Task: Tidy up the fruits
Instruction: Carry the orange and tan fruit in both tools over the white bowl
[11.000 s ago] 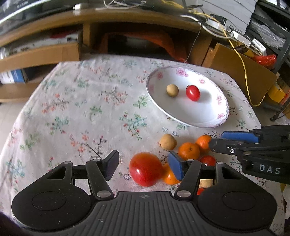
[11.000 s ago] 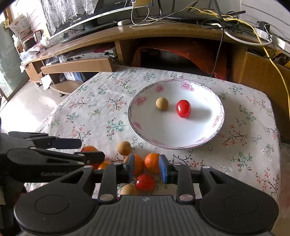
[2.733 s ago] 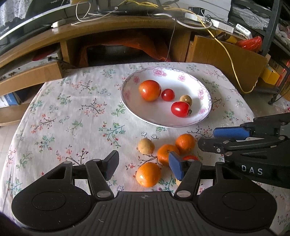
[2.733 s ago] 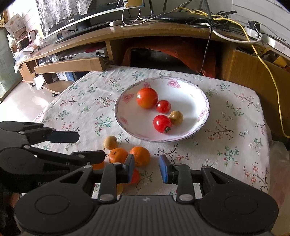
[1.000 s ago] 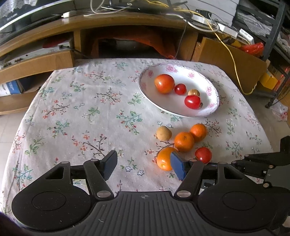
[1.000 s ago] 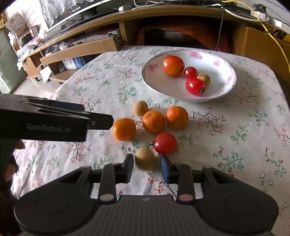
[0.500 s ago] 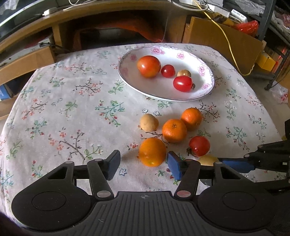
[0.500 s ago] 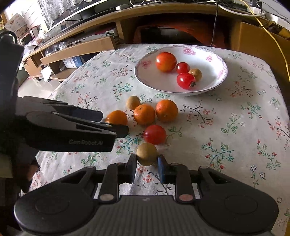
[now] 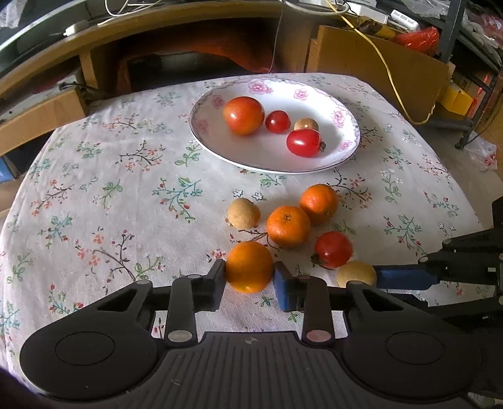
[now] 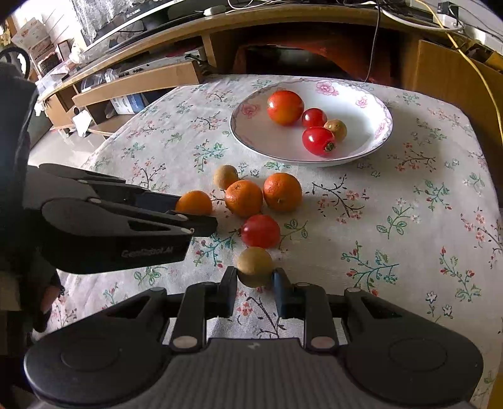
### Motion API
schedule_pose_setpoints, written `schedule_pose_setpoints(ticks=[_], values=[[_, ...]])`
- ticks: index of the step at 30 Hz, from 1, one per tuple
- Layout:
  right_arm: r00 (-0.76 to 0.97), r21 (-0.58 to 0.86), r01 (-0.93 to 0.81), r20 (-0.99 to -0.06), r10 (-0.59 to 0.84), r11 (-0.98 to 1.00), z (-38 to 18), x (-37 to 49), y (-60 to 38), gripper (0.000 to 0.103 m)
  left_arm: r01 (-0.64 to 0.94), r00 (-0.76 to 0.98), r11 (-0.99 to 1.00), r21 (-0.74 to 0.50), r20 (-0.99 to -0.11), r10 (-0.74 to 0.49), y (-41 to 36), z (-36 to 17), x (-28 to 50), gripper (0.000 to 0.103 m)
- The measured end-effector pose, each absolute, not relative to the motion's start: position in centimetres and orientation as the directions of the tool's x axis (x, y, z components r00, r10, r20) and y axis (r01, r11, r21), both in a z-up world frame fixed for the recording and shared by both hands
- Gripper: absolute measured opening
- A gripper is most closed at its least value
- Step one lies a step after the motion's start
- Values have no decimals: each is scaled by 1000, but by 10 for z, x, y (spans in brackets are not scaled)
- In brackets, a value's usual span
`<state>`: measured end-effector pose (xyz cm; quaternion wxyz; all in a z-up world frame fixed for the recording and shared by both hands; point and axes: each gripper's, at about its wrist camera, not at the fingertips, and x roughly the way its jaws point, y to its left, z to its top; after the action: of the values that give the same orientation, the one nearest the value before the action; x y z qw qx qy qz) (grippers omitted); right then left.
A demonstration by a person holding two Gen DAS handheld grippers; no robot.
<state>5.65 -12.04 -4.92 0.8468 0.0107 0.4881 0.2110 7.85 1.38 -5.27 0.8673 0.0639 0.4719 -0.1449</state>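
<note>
A white flowered plate [image 9: 267, 154] at the far side of the table holds a large tomato [image 9: 243, 115], two smaller red tomatoes and a small brown fruit. On the floral cloth lie two oranges [image 9: 288, 226], a red tomato [image 9: 333, 249] and a tan fruit [image 9: 243, 213]. My left gripper [image 9: 250, 275] is shut on a third orange [image 9: 249, 266], nearest to me. My right gripper [image 10: 254, 280] is shut on a small brown round fruit [image 10: 254, 266], just in front of the red tomato [image 10: 260, 231]. The two grippers sit side by side, left gripper [image 10: 191, 217] visible in the right wrist view.
A wooden TV stand [image 10: 283, 28] with cables and a yellow cord stands behind the table. A cardboard panel [image 9: 377, 63] leans at the back right. The cloth drops off at the right edge [image 10: 490, 220]. A hand [image 10: 47, 299] holds the left gripper.
The left jaws have closed onto the nearest orange, which they only straddled half a second ago. The right gripper keeps the brown fruit between its pads; both cameras sit lower and closer.
</note>
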Motion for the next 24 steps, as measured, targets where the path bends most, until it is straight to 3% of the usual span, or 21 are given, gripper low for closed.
schedule_pose_setpoints(ticks=[24], values=[[458, 172, -336, -829, 320, 926, -47, 31, -130, 27, 348, 487, 937, -13, -852, -193, 10, -52, 31, 44]])
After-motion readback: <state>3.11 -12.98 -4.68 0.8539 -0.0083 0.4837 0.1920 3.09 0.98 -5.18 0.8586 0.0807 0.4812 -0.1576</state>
